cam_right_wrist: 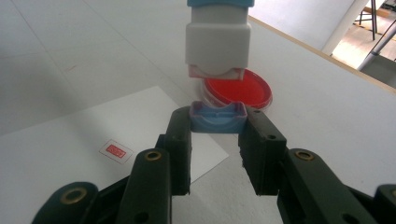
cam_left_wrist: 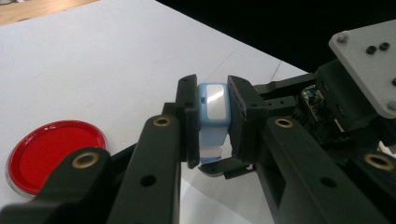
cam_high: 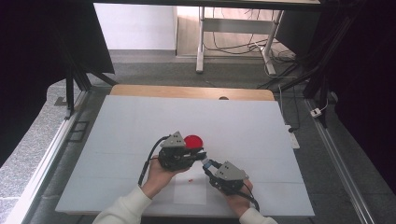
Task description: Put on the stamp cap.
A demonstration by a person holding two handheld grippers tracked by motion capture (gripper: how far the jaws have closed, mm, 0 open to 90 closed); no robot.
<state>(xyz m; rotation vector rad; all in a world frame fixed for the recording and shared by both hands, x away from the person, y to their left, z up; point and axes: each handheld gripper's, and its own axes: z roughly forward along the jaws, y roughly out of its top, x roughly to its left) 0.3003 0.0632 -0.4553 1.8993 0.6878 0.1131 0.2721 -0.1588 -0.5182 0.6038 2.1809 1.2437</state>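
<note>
A small stamp (cam_left_wrist: 213, 105) with a light blue and white body is clamped between the jaws of my left gripper (cam_left_wrist: 212, 122), which is shut on it. In the right gripper view the stamp body (cam_right_wrist: 217, 42) hangs just above a blue cap (cam_right_wrist: 218, 119), its reddish face pointing down at it. My right gripper (cam_right_wrist: 218, 128) is shut on that cap. In the high view the left gripper (cam_high: 201, 155) and right gripper (cam_high: 208, 167) meet tip to tip above the table's middle. A round red ink dish (cam_high: 193, 141) lies just behind them.
A white sheet of paper (cam_high: 189, 192) lies near the front edge, with a small red stamp print (cam_right_wrist: 116, 150) on it. The white tabletop (cam_high: 140, 121) spreads wide around the hands. The other gripper's body (cam_left_wrist: 355, 112) is close by in the left gripper view.
</note>
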